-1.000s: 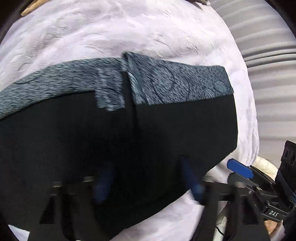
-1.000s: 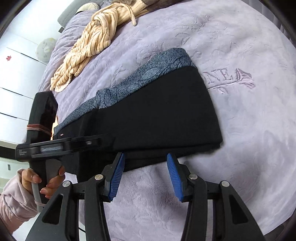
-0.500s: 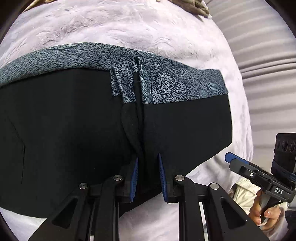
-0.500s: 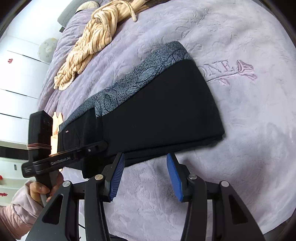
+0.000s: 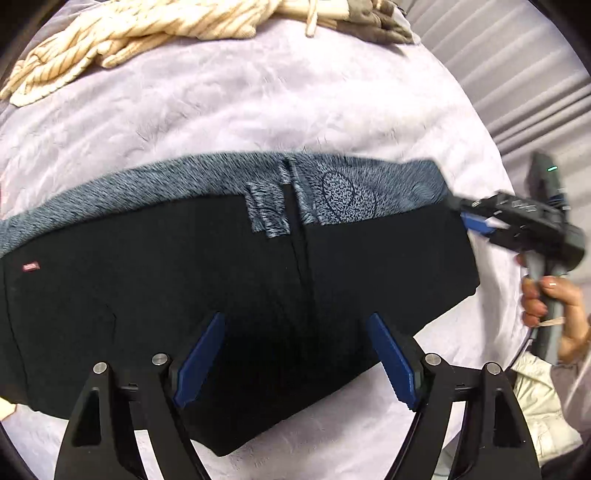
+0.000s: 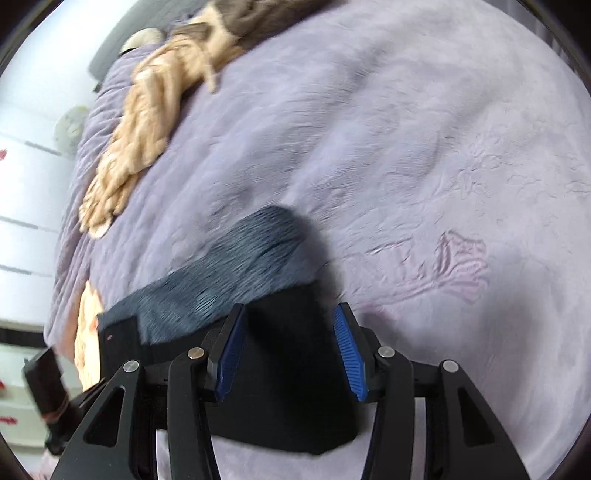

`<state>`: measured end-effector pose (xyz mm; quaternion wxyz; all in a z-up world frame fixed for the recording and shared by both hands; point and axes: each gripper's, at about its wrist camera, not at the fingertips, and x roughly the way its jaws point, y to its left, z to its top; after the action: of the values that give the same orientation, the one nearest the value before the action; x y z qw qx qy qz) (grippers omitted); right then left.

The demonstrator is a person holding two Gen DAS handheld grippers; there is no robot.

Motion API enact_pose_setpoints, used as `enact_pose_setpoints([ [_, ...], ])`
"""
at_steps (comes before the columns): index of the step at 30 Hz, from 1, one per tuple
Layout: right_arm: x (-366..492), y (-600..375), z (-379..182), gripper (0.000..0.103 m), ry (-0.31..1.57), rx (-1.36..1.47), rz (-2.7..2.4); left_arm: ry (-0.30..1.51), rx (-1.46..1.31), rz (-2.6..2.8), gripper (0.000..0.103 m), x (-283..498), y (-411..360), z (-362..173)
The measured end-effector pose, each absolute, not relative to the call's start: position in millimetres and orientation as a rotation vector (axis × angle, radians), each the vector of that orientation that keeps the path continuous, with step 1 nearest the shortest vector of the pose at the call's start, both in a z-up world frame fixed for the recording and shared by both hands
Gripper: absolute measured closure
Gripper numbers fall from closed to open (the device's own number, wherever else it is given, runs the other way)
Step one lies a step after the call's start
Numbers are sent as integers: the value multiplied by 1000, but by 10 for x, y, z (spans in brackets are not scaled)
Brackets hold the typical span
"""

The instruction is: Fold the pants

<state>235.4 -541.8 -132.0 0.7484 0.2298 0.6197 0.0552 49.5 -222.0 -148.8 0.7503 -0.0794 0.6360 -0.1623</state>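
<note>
Black pants (image 5: pixel 184 288) with a blue-grey patterned waistband (image 5: pixel 343 192) lie folded flat on the lilac bedspread (image 5: pixel 258 110). My left gripper (image 5: pixel 295 347) is open above the near edge of the pants, its blue pads (image 5: pixel 201 354) wide apart and holding nothing. My right gripper (image 6: pixel 288 347) is open over the right end of the pants (image 6: pixel 288 387), with black cloth between its pads. It also shows in the left wrist view (image 5: pixel 476 223) at the right end of the waistband.
A cream striped garment (image 5: pixel 122 40) lies bunched at the far side of the bed; it also shows in the right wrist view (image 6: pixel 147 129). A brown garment (image 6: pixel 255 18) lies beside it. Embroidered lettering (image 6: pixel 443 269) marks the bedspread at right. White cupboards (image 6: pixel 22 184) stand left.
My left gripper opened, let go of the pants' near edge and drew back. My right gripper moved forward over the right end of the pants.
</note>
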Motion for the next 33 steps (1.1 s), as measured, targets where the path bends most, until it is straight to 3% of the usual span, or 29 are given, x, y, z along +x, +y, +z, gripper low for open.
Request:
enact_pose_setpoints([
  [4,2407,-5309,-1546,48,1416,562,145,1367,-191,-383,22,610,-2276,-1456],
  [8,2373,-4970,-1460,42,1404,326,165,1357,-230,-451,22,719,-2425,-1477],
  [33,2388,-5074,-1503,42,1414,390,180,1437,-293,-620,23,730,-2635,-1692],
])
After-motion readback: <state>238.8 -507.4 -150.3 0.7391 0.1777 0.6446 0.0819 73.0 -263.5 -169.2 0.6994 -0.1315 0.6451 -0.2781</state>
